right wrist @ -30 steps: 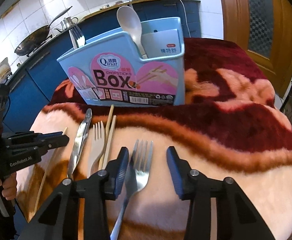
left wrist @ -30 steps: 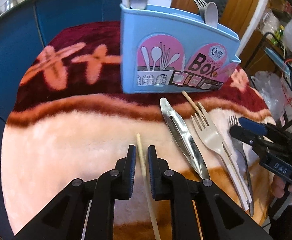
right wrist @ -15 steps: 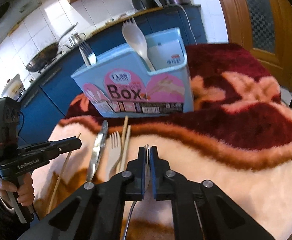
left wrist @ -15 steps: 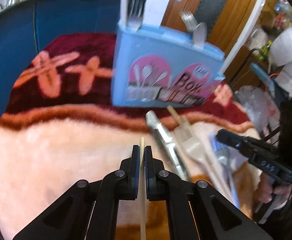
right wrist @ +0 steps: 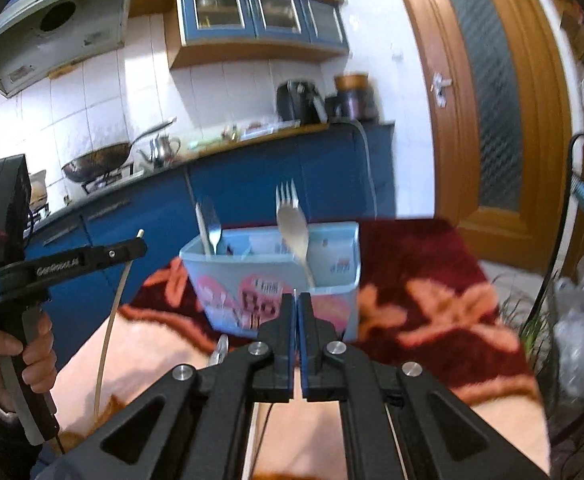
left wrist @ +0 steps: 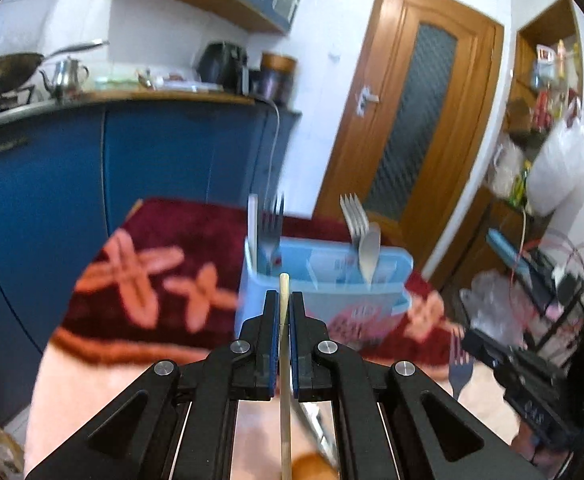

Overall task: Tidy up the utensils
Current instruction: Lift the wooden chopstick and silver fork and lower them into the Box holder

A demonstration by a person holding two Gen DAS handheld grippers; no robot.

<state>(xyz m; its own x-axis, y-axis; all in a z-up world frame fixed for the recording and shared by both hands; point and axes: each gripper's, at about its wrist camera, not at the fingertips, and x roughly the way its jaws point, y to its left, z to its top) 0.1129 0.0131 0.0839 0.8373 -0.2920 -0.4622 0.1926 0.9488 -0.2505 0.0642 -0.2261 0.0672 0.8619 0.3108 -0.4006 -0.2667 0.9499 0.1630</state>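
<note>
My left gripper (left wrist: 285,312) clamps a chopstick (left wrist: 284,360), my right gripper (right wrist: 295,316) a fork (left wrist: 460,364); thin grips may pivot, missing the box (right wrist: 272,280).

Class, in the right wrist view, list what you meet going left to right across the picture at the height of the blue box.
left gripper → chopstick → blue utensil box → red patterned blanket → wooden door

Home kitchen: wok (right wrist: 96,162), range hood (right wrist: 52,40).
</note>
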